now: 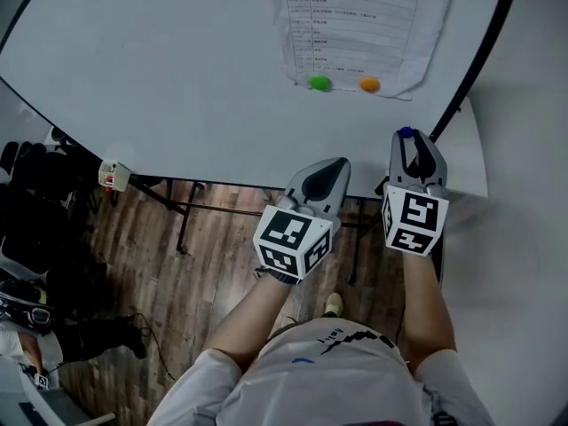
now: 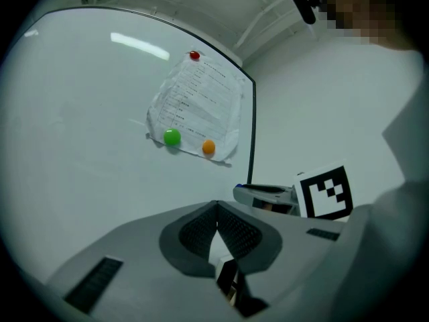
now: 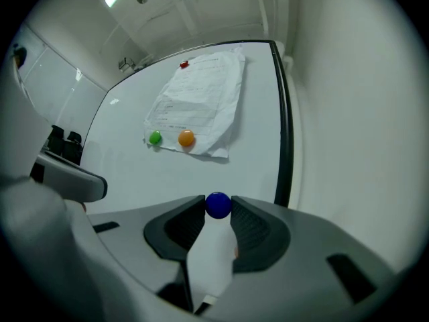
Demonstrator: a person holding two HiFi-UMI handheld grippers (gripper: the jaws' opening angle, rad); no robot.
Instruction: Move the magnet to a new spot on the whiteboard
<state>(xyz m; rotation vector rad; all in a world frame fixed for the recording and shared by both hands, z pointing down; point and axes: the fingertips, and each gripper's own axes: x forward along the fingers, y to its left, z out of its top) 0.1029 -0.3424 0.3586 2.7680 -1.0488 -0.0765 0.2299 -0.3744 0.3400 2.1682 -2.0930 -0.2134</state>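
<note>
Whiteboard room, white walls, wooden plank floor; entries run from the working gripper outward. Right gripper: jaws set narrow and closed on a small round blue magnet, pinched at the very tips and held out forward. Magnet's position: low at the right end of the large white whiteboard, just beside its black frame; whether it touches the board face or sits a little off it cannot be told. Round item, no long axis. Bare board for a new spot lies ahead and to the left of this gripper, which is judged the nearer one to it. Left gripper: jaws together, nothing between them, held back beside the right one. Further up the board: creased printed paper sheet, pinned by a green round magnet, an orange round magnet and a red round magnet. No container in view.
</note>
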